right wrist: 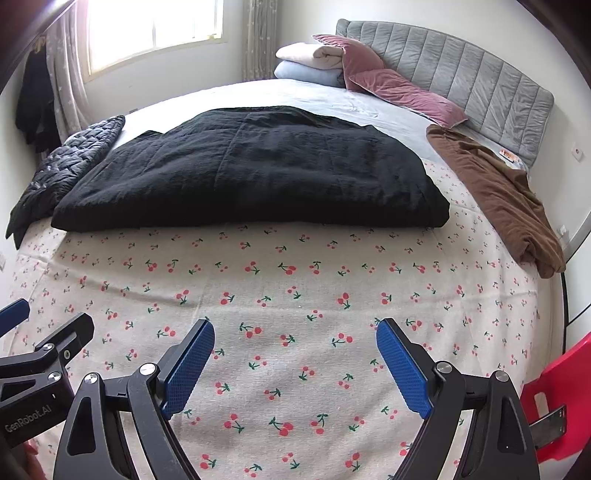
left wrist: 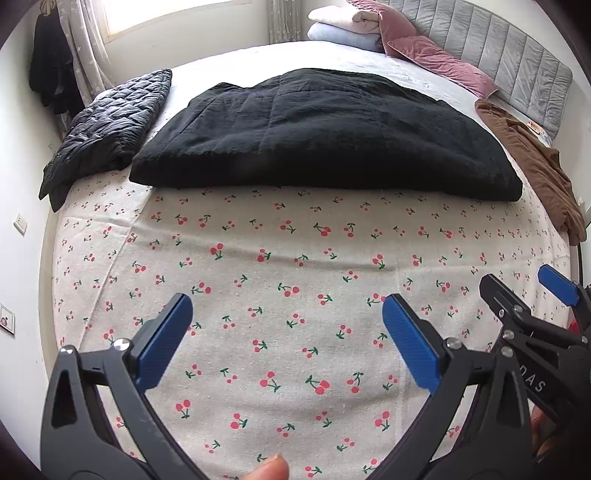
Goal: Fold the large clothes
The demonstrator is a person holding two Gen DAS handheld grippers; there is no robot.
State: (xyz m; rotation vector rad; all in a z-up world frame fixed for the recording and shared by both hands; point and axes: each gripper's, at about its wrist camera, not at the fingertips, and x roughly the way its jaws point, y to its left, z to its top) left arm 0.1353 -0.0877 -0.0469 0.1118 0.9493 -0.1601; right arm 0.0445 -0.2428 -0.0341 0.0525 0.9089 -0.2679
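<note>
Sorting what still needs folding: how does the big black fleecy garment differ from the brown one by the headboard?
The big black fleecy garment lies flat, folded into a broad block mid-bed; the brown soft garment sprawls rumpled along the bed's right edge. The black one looks larger and thicker. Both rest on the bed, untouched by either tongs.

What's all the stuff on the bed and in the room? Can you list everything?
black folded garment: one, black, middle of the bed
quilted jacket: one, dark, left of the black garment
brown garment: one, brown, crumpled at the bed's right edge
cherry-print sheet: one, cream with red cherries, near end of the bed
pink pillows: two, dusty pink, by the headboard
folded bedding: two pieces, white on pale blue, far corner
headboard: one, grey, padded
window: one, bright, far wall
red chair: one, red, lower right
left gripper: one, black with blue pads, open
right gripper: one, same colours, open
</note>
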